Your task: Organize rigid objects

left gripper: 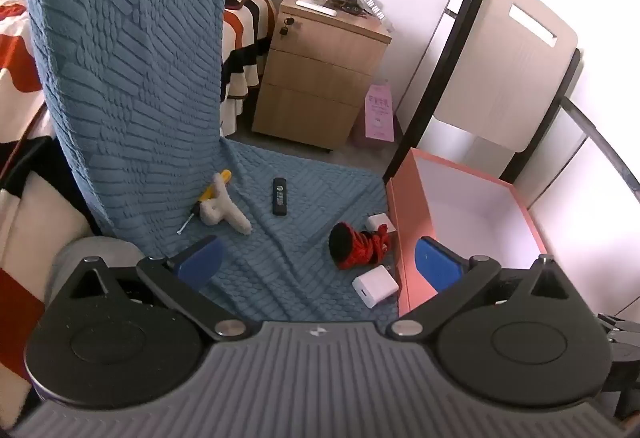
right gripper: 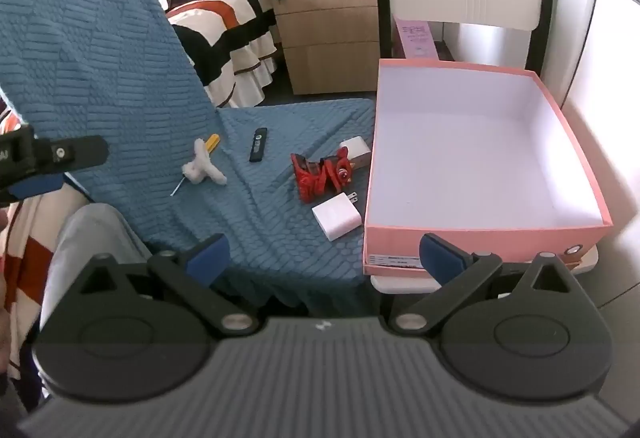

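A blue quilted cloth (left gripper: 280, 238) (right gripper: 260, 214) covers a chair seat and back. On it lie a yellow-handled screwdriver (left gripper: 208, 194) (right gripper: 211, 143) under a white plush toy (left gripper: 222, 208) (right gripper: 200, 166), a black stick-shaped device (left gripper: 281, 196) (right gripper: 259, 145), a red and black soft toy (left gripper: 358, 244) (right gripper: 320, 172), and two white chargers (left gripper: 375, 285) (right gripper: 335, 216), (left gripper: 379, 222) (right gripper: 355, 150). A pink box (left gripper: 404, 238) (right gripper: 472, 230) with a bare white inside stands to the right. My left gripper (left gripper: 316, 262) and right gripper (right gripper: 324, 258) hover open in front of the seat, holding nothing.
A wooden bedside cabinet (left gripper: 320, 78) (right gripper: 332, 30) with small items on top stands behind the chair. A bed with a striped cover (right gripper: 216, 6) is at the left. A second chair back (left gripper: 504, 62) rises behind the box. The left gripper's fingers (right gripper: 60, 154) show at the right wrist view's left edge.
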A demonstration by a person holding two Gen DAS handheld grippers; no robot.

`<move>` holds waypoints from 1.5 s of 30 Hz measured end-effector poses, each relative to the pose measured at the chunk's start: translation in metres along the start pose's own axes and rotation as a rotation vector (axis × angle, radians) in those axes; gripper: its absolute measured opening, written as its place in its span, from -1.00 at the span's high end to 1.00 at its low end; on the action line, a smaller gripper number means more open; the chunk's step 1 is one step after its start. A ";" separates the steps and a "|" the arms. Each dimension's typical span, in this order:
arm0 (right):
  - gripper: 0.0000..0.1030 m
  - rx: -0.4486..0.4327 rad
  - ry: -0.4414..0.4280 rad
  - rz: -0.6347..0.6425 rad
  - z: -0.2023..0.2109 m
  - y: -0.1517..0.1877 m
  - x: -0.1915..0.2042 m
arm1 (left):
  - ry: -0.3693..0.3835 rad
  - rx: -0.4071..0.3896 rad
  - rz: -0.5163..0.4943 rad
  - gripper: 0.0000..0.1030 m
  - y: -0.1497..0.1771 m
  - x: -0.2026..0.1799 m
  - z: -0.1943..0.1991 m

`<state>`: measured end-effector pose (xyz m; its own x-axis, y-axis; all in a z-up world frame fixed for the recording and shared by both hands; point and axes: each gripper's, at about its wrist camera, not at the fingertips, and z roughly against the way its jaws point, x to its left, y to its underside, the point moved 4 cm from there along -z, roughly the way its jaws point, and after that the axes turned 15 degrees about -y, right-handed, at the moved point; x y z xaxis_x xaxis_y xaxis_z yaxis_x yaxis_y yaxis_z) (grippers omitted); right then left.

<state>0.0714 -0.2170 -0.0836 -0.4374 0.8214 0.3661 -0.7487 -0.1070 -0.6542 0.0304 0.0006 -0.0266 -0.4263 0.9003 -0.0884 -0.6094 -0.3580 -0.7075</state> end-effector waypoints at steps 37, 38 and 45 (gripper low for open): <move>-1.00 0.012 -0.013 -0.047 0.012 0.010 0.005 | 0.032 -0.036 -0.046 -1.00 0.001 -0.003 0.024; -1.00 0.015 -0.016 -0.047 0.011 0.010 0.005 | 0.034 -0.032 -0.047 -1.00 0.001 -0.003 0.022; -1.00 0.019 -0.018 -0.049 0.002 0.009 0.005 | 0.025 -0.013 -0.035 -1.00 -0.001 0.002 0.010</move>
<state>0.0612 -0.2151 -0.0862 -0.4082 0.8160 0.4093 -0.7787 -0.0772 -0.6227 0.0232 0.0005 -0.0196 -0.3877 0.9183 -0.0806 -0.6152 -0.3229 -0.7192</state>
